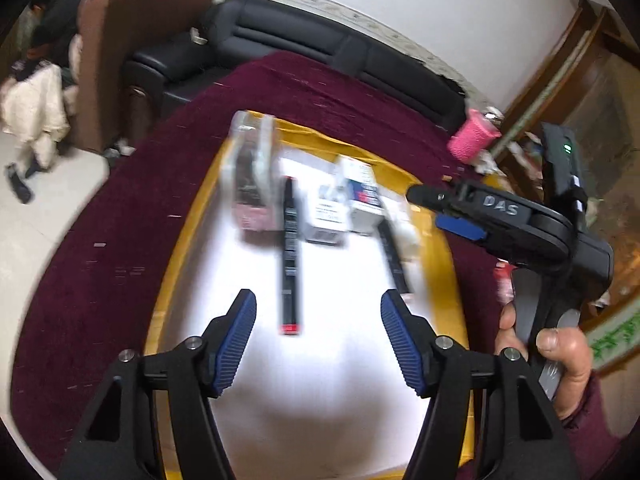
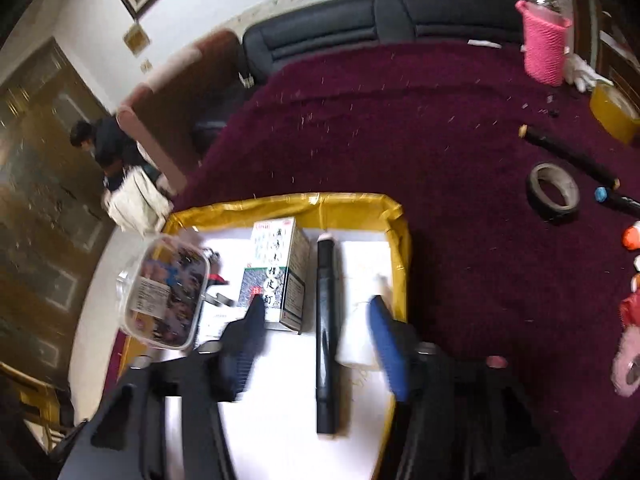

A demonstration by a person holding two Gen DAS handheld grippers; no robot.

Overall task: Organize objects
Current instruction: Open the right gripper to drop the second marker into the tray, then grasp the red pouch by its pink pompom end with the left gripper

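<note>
A white tray with a yellow rim [image 1: 176, 264] [image 2: 280, 202] lies on a maroon cloth. In the left wrist view a black marker with red ends [image 1: 290, 256] lies on the tray, its near end just beyond my left gripper [image 1: 320, 340], which is open and holds nothing. Beside it are a clear lidded container [image 1: 252, 172] [image 2: 164, 292] and a medicine box [image 1: 332, 208] [image 2: 276, 272]. A second black marker [image 2: 326, 332] lies flat between the spread fingers of my right gripper [image 2: 320, 340] [image 1: 434, 212]; neither pad touches it.
On the cloth to the right lie a black tape roll [image 2: 554, 192], a long black pen [image 2: 568, 156], a pink knitted holder [image 2: 544, 44] and a yellow tub [image 2: 612, 112]. A black sofa [image 2: 360, 20] stands behind. A person [image 2: 100, 140] is far off at the left.
</note>
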